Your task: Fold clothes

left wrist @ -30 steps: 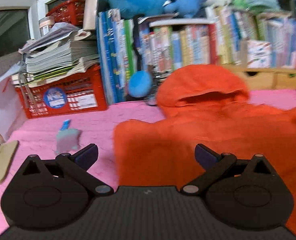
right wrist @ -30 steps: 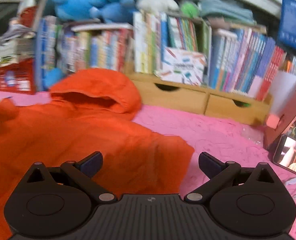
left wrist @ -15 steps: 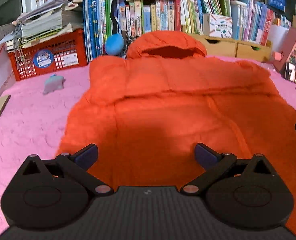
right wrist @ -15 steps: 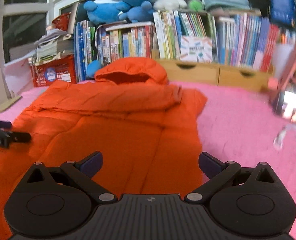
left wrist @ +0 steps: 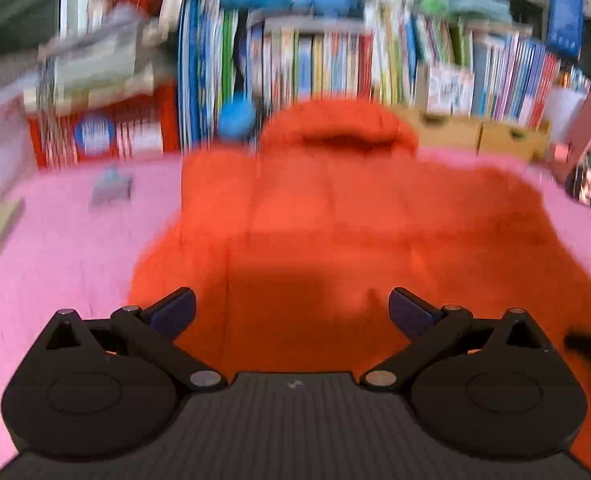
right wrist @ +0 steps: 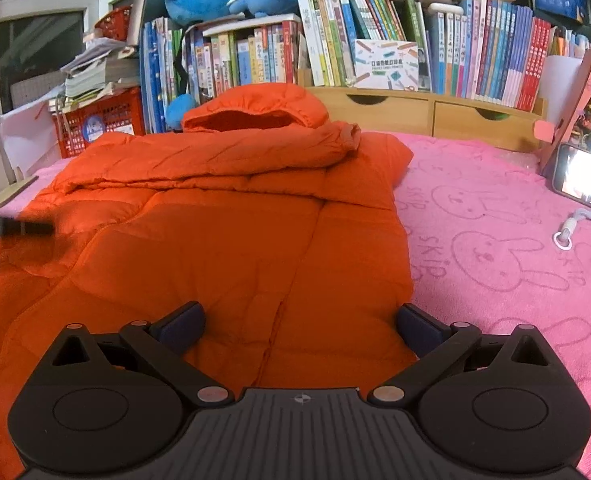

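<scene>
While the orange jacket lies spread on the pink blanket, hood toward the bookshelf, both grippers have pulled back from its shoulders to the near hem within the last second. That suggests the sleeves are already folded in, one lying across the chest, and a bottom-up fold comes next. The right gripper and left gripper are both spread wide, holding nothing. Quilted and puffy, the slick shell will likely spring back. Terry cloth bunnies pattern the blanket; the left view is blurred.
</scene>
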